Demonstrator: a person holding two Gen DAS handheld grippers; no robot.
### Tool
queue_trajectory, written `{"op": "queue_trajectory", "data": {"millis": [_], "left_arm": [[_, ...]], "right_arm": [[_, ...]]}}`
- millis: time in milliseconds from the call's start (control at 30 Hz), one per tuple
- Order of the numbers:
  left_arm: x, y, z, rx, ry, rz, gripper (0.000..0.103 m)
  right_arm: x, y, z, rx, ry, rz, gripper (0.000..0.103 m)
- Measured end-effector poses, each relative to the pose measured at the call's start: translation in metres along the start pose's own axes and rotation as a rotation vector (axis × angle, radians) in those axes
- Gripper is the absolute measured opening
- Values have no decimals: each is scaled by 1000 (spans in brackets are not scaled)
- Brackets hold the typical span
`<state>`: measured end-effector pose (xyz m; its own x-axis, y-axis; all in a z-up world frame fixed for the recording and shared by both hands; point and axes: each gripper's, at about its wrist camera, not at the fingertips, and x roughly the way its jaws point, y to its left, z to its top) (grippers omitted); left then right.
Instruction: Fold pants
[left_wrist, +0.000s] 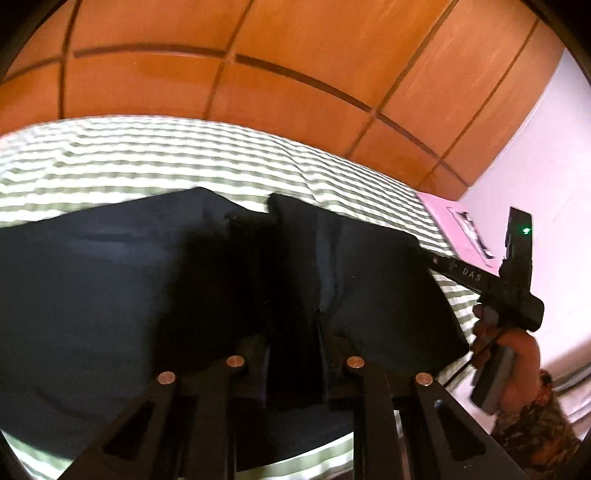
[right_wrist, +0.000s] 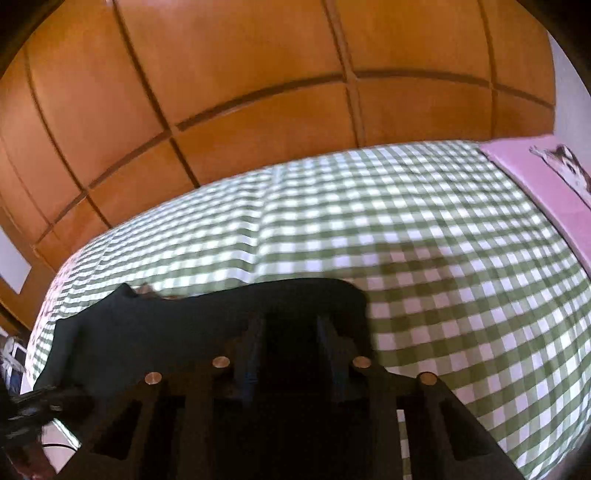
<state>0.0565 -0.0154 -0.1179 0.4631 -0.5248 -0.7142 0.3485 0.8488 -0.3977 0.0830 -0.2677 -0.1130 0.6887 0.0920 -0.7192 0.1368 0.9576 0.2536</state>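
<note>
Navy cloth fills the lower half of the left wrist view: the pants (left_wrist: 110, 288) lie spread on a bed covered with a green-and-white checked sheet (left_wrist: 184, 162). The left claw (left_wrist: 293, 332) sits low over the dark fabric, its two fingers set a little apart with a fold of the pants between them; whether they actually pinch that fold is lost in the shadow, so I cannot tell. At the right edge of that view a hand (left_wrist: 517, 354) holds the handle of the right claw (left_wrist: 437, 262), whose tip meets the far corner of the pants.

From the right wrist view, the right claw (right_wrist: 291, 332) has dark cloth of the pants (right_wrist: 166, 317) between and around its fingers, but the grip is too dark to judge. The checked sheet (right_wrist: 406, 229) stretches beyond, with a pink pillow (right_wrist: 546, 184) at the right edge and orange wooden wardrobe panels (right_wrist: 258, 110) behind the bed.
</note>
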Motion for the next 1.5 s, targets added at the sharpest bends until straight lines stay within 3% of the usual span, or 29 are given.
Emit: {"op": "queue_trajectory", "data": {"millis": [33,100,167,267,367,467,567,767,933,1033,1167,1267,1367,1500], "left_arm": [[5,6,-4,-11,15,7,20],[26,20,-17,-61,74,33,20],[32,23,-29,-43,31,26,21],[24,8,-33,53,-8,80,26],[9,10,-25,34,-14,127,48],[-22,18,-6,-17,-119,108,64],[-36,3,16,11,-207,68,79],[16,-43,27,265,-165,99,80],[79,-31,10,344,-59,299,74],[78,-11,0,262,-105,216,74],[60,-10,4,250,-78,236,73],[34,-7,13,215,-115,224,74],[37,-8,27,187,-123,215,74],[55,-9,36,204,-102,276,74]], "right_arm": [[5,-4,-1,-4,24,-19,18],[17,-13,-9,-3,48,1,15],[19,-13,-15,-24,17,9,15],[16,-4,-22,-98,-6,-42,15],[12,-7,-20,-77,-12,-23,15],[-16,-24,-20,66,-43,46,18],[-43,-32,-26,102,-83,64,19],[-65,-17,-48,-46,-72,58,19],[-52,-14,-76,-162,-2,-42,19],[-47,-14,-87,-206,-14,-60,18],[-55,-9,-74,-203,-10,-63,19],[-64,-9,-53,-146,-56,-16,21],[-59,1,-31,-149,-76,-31,25],[-27,19,-5,-173,-41,-21,25]]}}
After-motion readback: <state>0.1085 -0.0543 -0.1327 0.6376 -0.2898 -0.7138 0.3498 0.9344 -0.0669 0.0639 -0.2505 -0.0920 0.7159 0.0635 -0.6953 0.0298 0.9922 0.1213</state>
